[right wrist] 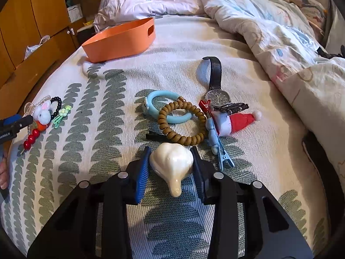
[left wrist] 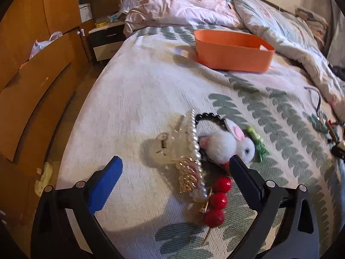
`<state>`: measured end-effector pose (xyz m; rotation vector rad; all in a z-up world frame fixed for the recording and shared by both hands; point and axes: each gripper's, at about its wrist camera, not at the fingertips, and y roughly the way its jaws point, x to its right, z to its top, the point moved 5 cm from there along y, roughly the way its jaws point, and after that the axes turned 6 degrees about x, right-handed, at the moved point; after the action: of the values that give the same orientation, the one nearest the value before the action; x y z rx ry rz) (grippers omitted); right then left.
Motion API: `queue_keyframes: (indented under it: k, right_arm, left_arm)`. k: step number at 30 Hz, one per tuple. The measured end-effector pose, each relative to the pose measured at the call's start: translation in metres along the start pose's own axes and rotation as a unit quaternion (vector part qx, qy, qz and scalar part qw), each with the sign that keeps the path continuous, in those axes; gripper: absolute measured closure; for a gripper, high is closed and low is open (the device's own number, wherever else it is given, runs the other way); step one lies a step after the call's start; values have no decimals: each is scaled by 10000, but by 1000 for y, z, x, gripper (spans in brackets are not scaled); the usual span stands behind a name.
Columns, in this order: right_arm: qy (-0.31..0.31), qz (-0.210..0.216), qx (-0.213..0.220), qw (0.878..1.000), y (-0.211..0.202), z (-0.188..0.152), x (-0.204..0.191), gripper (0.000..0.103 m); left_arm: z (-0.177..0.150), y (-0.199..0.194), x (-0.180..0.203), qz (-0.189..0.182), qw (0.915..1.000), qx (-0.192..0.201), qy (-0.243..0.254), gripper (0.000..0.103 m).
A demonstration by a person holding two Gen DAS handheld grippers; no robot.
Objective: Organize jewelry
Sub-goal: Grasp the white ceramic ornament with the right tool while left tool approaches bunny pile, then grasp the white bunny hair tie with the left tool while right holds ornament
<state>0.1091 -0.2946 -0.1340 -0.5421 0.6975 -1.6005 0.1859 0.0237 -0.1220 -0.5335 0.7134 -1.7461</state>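
My left gripper [left wrist: 175, 160] is open over a small pile on the bed: a clear pearl-edged claw clip [left wrist: 183, 142], a white plush rabbit [left wrist: 228, 144], a gold chain [left wrist: 188, 178], a red-bead hair stick [left wrist: 216, 200], a black bead bracelet [left wrist: 209, 116] and a green flower clip [left wrist: 257, 142]. My right gripper [right wrist: 171, 151] is shut on a cream pearly shell-shaped clip [right wrist: 172, 164]. Beyond it lie a brown spiral hair tie [right wrist: 182, 122], a light blue band [right wrist: 166, 106], a wristwatch [right wrist: 217, 98], a blue clip [right wrist: 217, 144] and a Santa-hat clip [right wrist: 237, 119]. The orange basket [left wrist: 232, 51] [right wrist: 120, 41] stands farther up the bed.
A crumpled duvet [right wrist: 269, 21] covers the bed's far and right side. Wooden wardrobes [left wrist: 32, 64] and a nightstand [left wrist: 105, 41] stand left of the bed edge. The left gripper [right wrist: 15, 126] shows at the left in the right wrist view.
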Motion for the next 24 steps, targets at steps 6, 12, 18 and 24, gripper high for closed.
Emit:
queue_keyframes:
  k: [6, 12, 18, 24]
  right_arm:
    - [45, 74, 71, 9999, -3, 2, -1, 67]
    - [59, 133, 52, 9999, -3, 2, -4, 67]
    - [104, 143, 44, 9998, -2, 2, -1, 67]
    - [131, 157, 53, 9998, -2, 2, 1, 67]
  left_arm:
    - [6, -5, 6, -248, 9996, 148, 5, 5]
    - [20, -9, 38, -351, 9974, 421, 458, 5]
    - [20, 2, 61, -211, 9949, 401, 905, 5]
    - [23, 5, 64, -313, 9936, 472, 977, 5]
